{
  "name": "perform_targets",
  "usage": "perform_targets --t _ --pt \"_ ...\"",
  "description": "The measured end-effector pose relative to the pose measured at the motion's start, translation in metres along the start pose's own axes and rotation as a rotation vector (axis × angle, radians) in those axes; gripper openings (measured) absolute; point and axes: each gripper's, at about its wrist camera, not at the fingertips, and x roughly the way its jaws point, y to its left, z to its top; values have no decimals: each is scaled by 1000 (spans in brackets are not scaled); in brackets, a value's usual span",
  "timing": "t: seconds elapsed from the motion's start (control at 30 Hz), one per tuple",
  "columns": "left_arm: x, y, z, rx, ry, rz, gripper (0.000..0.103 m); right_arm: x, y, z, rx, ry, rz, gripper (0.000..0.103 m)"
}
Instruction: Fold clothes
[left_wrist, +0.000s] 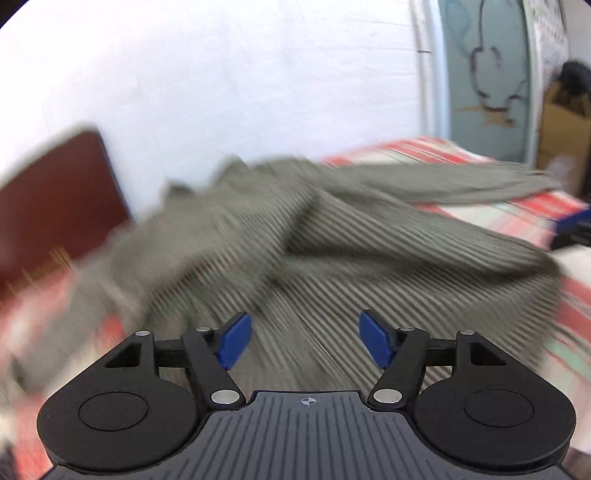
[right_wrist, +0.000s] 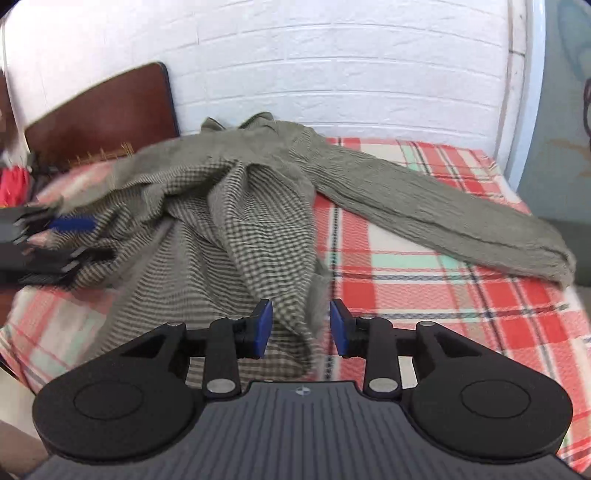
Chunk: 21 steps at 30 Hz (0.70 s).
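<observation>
An olive-green checked shirt (right_wrist: 229, 206) lies crumpled on a red plaid bed cover (right_wrist: 424, 295), with one long sleeve (right_wrist: 443, 210) stretched out to the right. My right gripper (right_wrist: 301, 328) hovers at the shirt's near edge. Its blue pads stand apart, and a hanging fold of cloth lies in the gap without being pinched. In the blurred left wrist view the shirt (left_wrist: 295, 240) fills the middle. My left gripper (left_wrist: 304, 339) is wide open above it, holding nothing. The left gripper (right_wrist: 70, 223) also shows at the left edge of the right wrist view, over the shirt.
A dark brown headboard (right_wrist: 103, 110) stands at the back left against a white brick wall (right_wrist: 332, 74). A pale blue door (left_wrist: 487, 74) and a cardboard box (left_wrist: 561, 136) are beyond the bed's right end. Bare plaid cover lies to the right of the shirt.
</observation>
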Motion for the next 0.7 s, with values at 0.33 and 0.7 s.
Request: perform_targets --t 0.33,0.7 --pt "88 2 38 156 43 116 68 6 -4 -7 60 32 16 44" --pt "-1 47 14 -66 -20 37 9 21 3 4 72 25 85 47"
